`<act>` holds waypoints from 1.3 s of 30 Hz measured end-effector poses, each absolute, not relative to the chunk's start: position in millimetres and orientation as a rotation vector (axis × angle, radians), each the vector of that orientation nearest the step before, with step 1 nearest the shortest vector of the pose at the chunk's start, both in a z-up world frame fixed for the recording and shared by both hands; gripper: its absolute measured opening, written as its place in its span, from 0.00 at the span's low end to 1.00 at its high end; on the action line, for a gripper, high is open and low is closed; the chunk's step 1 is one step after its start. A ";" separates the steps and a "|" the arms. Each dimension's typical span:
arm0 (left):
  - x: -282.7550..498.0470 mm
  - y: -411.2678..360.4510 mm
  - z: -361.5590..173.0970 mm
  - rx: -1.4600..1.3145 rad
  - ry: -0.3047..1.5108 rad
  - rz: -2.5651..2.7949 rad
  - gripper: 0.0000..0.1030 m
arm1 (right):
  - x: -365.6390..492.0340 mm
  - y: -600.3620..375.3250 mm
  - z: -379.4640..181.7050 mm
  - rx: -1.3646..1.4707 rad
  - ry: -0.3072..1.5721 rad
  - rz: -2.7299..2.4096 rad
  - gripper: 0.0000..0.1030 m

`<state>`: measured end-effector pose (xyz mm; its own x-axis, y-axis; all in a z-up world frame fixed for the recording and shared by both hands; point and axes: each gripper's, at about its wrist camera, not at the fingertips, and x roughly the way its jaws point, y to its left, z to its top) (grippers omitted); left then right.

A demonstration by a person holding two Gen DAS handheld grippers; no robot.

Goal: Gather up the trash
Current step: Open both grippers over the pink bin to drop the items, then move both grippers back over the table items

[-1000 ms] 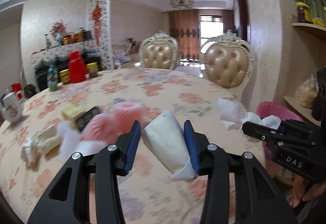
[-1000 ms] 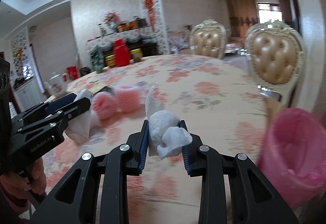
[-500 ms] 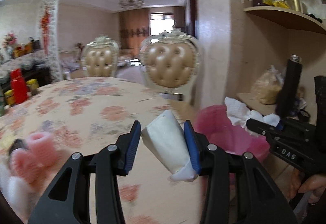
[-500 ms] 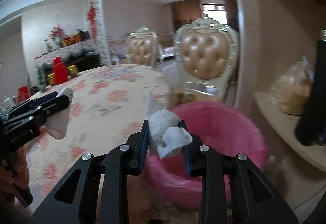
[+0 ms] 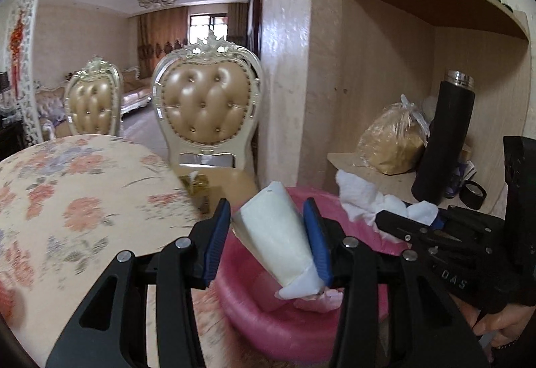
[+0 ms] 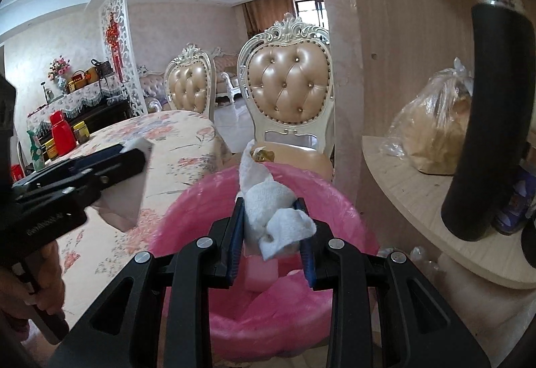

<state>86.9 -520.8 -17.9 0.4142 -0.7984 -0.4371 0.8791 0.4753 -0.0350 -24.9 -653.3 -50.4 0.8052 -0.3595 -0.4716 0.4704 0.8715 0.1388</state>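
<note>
My left gripper [image 5: 269,239] is shut on a white folded paper packet [image 5: 271,234] and holds it above the near rim of a bin lined with a pink bag [image 5: 268,327]. My right gripper [image 6: 271,230] is shut on a crumpled white tissue [image 6: 268,210] and holds it over the open pink-lined bin [image 6: 201,197]. The right gripper also shows in the left wrist view [image 5: 395,220] with its tissue [image 5: 361,197], at the right over the bin. The left gripper shows at the left of the right wrist view [image 6: 130,157]. Pink scraps [image 6: 261,271] lie inside the bin.
The floral-cloth table [image 5: 67,200] is to the left of the bin. A padded chair [image 6: 288,86] stands behind it. A wooden corner shelf [image 6: 418,194] at the right carries a black flask [image 6: 485,120] and a bagged loaf [image 6: 435,130].
Both grippers have swung right from over the table to above the pink bin, each still holding its piece of trash. The bin now fills the lower middle of both views.
</note>
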 end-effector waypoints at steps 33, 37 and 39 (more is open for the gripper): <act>123.4 -235.1 -4.8 0.157 0.365 -0.475 0.95 | 55.2 -495.0 -36.2 0.204 0.457 -0.100 0.62; 122.3 -168.6 -2.4 0.132 0.368 -0.364 0.95 | 79.0 -444.2 -40.1 0.213 0.499 -0.008 0.62; 120.5 -141.8 -1.4 0.118 0.364 -0.314 0.95 | 90.3 -414.1 -41.4 0.197 0.518 0.044 0.62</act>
<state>120.5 -141.8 -1.4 0.8869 -0.2804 -0.3671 0.3226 0.9448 0.0577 90.3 -414.1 -41.4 0.8682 0.0914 -0.4878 0.0083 0.9801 0.1985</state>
